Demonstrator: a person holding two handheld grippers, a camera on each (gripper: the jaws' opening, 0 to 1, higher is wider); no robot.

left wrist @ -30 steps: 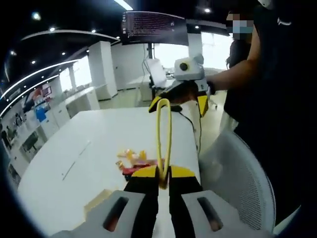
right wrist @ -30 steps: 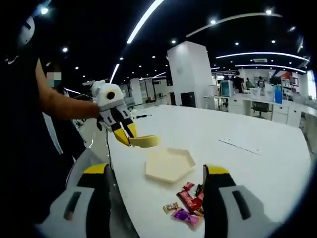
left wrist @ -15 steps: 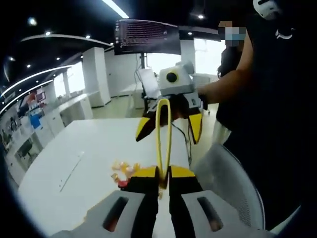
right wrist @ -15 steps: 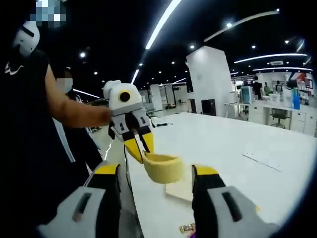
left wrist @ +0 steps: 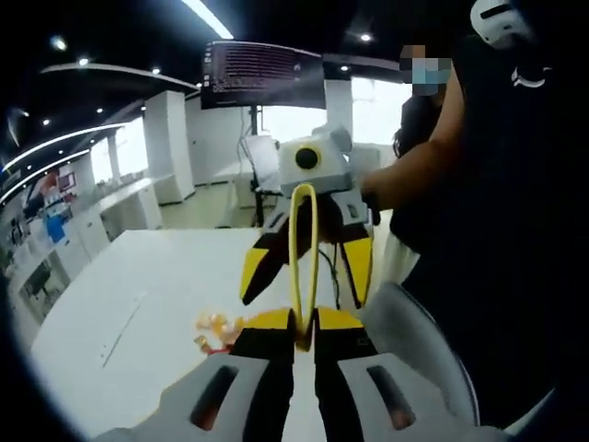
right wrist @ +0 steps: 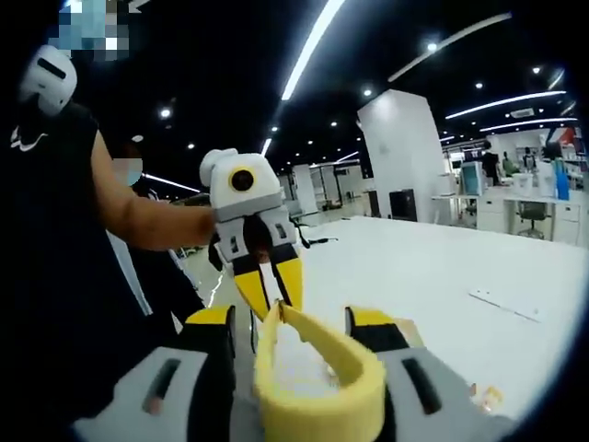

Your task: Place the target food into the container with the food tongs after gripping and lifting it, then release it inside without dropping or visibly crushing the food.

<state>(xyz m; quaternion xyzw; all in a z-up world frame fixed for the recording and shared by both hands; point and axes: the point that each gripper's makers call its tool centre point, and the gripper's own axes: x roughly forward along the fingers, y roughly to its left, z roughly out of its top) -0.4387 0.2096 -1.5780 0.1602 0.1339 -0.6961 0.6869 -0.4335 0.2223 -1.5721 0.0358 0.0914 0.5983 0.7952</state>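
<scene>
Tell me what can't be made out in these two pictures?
- The container: right gripper view, only a pale corner shows behind the yellow tongs.
- The wrapped sweets: left gripper view, small, blurred, partly behind the left gripper.
- Whether the right gripper touches the tongs: contact is hidden by the tongs.

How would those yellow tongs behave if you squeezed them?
The yellow tongs are a thin bent loop, so probably springy and light. The left gripper pinches both ends, so they likely flex easily. The broad band looks smooth, perhaps slippery.
</scene>
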